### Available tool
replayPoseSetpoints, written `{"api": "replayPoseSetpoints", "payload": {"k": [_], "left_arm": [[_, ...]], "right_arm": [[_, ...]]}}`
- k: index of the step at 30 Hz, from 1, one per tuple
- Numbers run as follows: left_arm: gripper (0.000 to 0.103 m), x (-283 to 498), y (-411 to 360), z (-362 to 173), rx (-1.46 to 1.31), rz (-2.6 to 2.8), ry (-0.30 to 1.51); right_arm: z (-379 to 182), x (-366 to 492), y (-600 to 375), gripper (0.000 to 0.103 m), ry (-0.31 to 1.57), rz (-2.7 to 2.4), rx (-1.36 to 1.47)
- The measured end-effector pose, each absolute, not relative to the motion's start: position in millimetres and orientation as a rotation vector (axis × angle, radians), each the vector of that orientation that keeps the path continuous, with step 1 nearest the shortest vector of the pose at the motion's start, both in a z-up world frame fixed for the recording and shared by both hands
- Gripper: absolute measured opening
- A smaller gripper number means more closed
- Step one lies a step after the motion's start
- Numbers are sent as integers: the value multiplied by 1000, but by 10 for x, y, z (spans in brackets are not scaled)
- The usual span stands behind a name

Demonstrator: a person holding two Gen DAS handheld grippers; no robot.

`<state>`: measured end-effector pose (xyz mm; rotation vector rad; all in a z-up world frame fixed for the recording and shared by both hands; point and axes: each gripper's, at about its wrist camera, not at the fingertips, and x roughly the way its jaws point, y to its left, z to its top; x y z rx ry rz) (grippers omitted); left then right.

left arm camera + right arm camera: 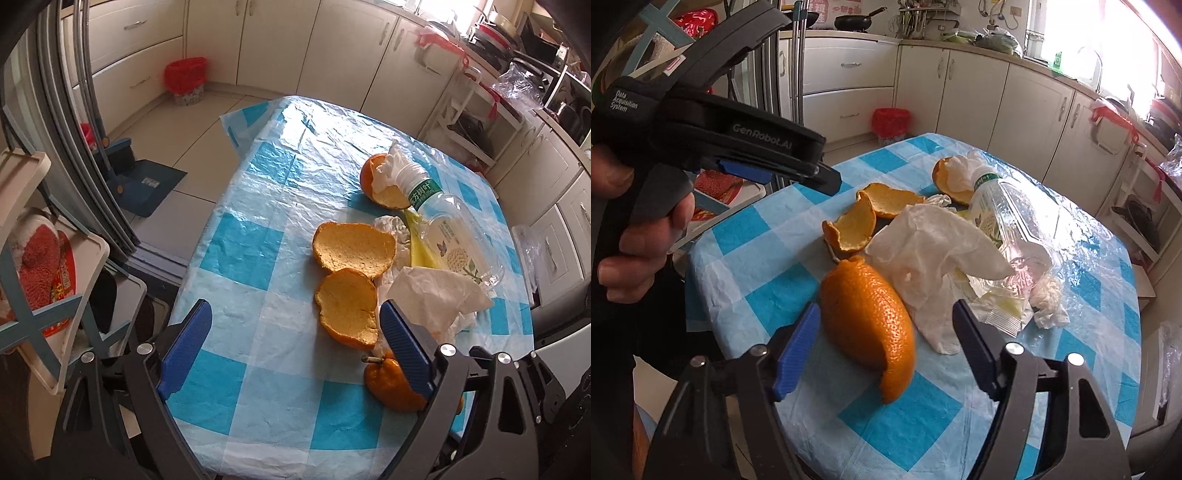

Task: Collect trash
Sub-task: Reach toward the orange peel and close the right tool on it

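Observation:
Trash lies on a table under a blue-and-white checked cloth [258, 192]. My left gripper [295, 304] is open above the cloth. One orange peel [347, 308] lies just inside its right finger, a second peel [354, 249] beyond it, and a stemmed peel [391, 384] under that finger. My right gripper [886, 306] is open around a large orange peel [871, 314]: the left pad is at the peel's edge, the right pad stands clear of it. A white tissue [934, 243], a clear plastic bottle [1008, 214] and a wrapper [1001, 314] lie behind.
A red-lined bin [186, 79] stands on the floor by the cabinets. A hand holds the left gripper [827, 179] at the right wrist view's upper left. A shelf rack [55, 288] is left of the table, a dustpan [147, 184] on the floor.

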<state>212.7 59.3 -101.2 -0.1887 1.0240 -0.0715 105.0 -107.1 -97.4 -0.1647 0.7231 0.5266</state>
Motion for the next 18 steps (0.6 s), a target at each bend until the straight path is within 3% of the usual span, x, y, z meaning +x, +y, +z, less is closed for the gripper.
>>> {"api": "replayPoseSetpoints", "payload": {"k": [1, 2, 6, 8, 18], "left_arm": [[89, 2133, 598, -996, -192, -74, 1018], [89, 2136, 589, -977, -191, -80, 1010], [89, 2100, 373, -860, -103, -146, 950], [88, 2056, 185, -783, -34, -212, 907], [88, 2028, -736, -937, 348, -320, 869]], "right_arm": [[-976, 1060, -1095, 40, 736, 546, -144], [-976, 1065, -1123, 33, 745, 550, -127], [-931, 1023, -1233, 22, 756, 587, -92], [-893, 977, -1317, 5, 757, 602, -72], [-922, 807, -1770, 4, 769, 587, -38]]}}
